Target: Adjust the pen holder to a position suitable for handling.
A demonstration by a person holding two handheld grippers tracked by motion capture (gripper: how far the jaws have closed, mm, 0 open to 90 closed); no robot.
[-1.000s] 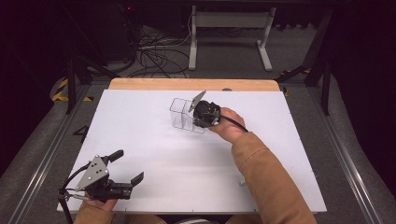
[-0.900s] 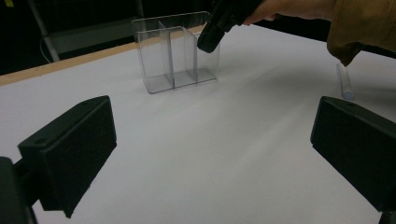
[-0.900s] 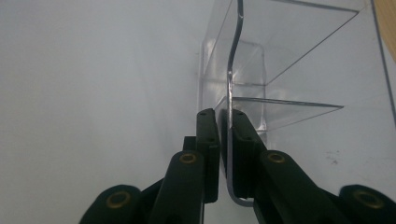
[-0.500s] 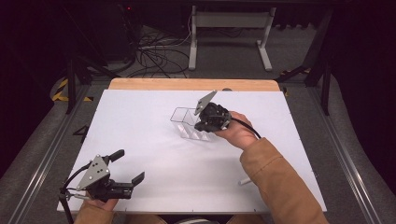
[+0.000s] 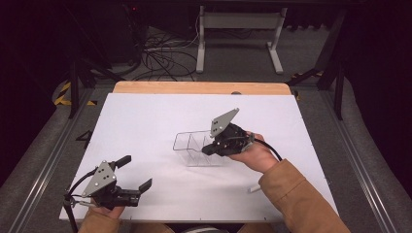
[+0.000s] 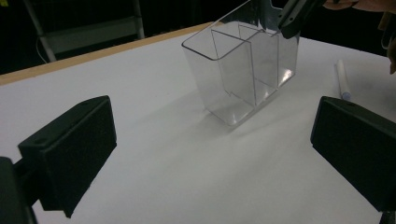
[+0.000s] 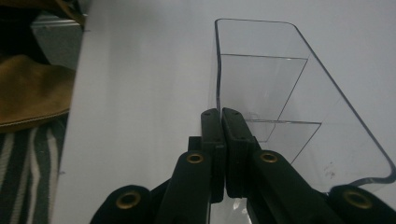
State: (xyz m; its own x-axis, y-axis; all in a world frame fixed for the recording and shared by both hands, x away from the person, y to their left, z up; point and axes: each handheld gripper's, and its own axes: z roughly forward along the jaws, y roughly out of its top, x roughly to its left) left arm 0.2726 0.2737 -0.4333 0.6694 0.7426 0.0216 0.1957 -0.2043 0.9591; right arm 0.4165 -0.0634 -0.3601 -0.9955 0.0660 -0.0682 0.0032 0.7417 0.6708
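Observation:
A clear plastic box (image 5: 190,141) with inner dividers is at the middle of the white table top (image 5: 141,116). My right gripper (image 5: 206,149) is shut on the box's thin side wall from the right. In the right gripper view its jaws (image 7: 222,114) pinch the rim of the box (image 7: 303,93) between them. From the left gripper view the box (image 6: 243,70) looks tilted, and I cannot tell whether its base touches the table. My left gripper (image 5: 137,172) rests open near the front left corner, its pads (image 6: 74,149) wide apart with nothing between them.
A short white stick (image 5: 255,188) lies on the table to the right of the box, also seen as the stick (image 6: 343,81) beyond my left gripper. The wooden table edge (image 5: 194,87) runs along the back. A sleeve (image 5: 296,199) crosses the front right.
My right gripper has carried the clear box from the back of the table toward the middle, nearer and to the right. The left gripper has stayed where it was.

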